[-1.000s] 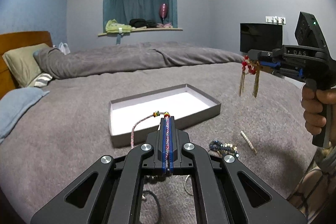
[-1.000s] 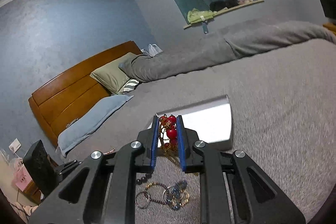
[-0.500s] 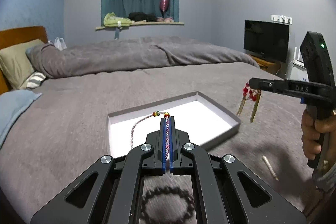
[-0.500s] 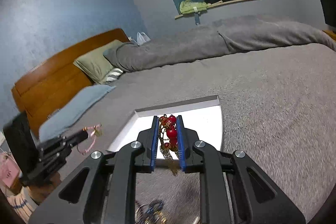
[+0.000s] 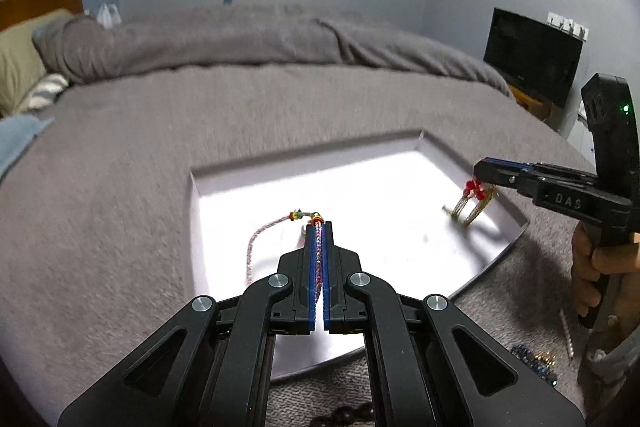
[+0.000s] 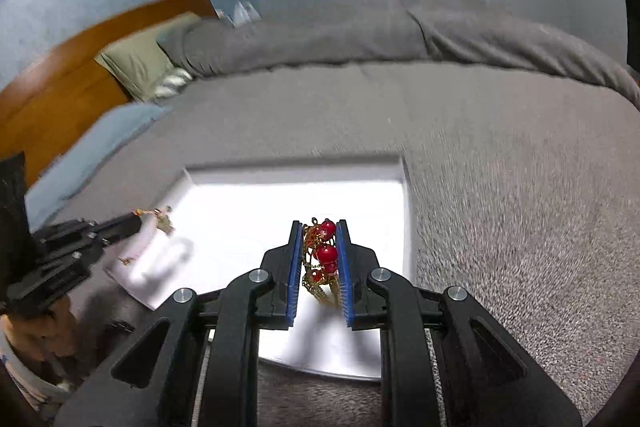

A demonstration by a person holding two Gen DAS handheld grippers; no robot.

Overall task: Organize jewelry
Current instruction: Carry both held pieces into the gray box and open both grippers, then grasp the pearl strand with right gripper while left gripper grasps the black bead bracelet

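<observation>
Jewelry is in both claws, held over the shallow grey box [image 5: 516, 231] with the white floor that lies on the grey bedspread [image 5: 120, 163]. The left gripper [image 5: 319, 227] is clamped shut on a woven cord bracelet [image 5: 264, 233]; its long axis runs away from the camera along the fingers, then the free end loops back down on the left towards the box's near-left part. The right gripper [image 6: 318, 239] is closed on a red-bead earring [image 6: 326, 251] with gold chain tassels, which hang down and seem to reach the floor at the box's right side, near the wall.

Risks, as I judge them: the fine chains could snag on the blue pads when the right claw lets go, so the earring lifts back out. The bracelet's loop hangs close to the left wall and could drape over it if released there. More beads [image 5: 534, 363] lie on the bedspread outside the box, at the near right.
</observation>
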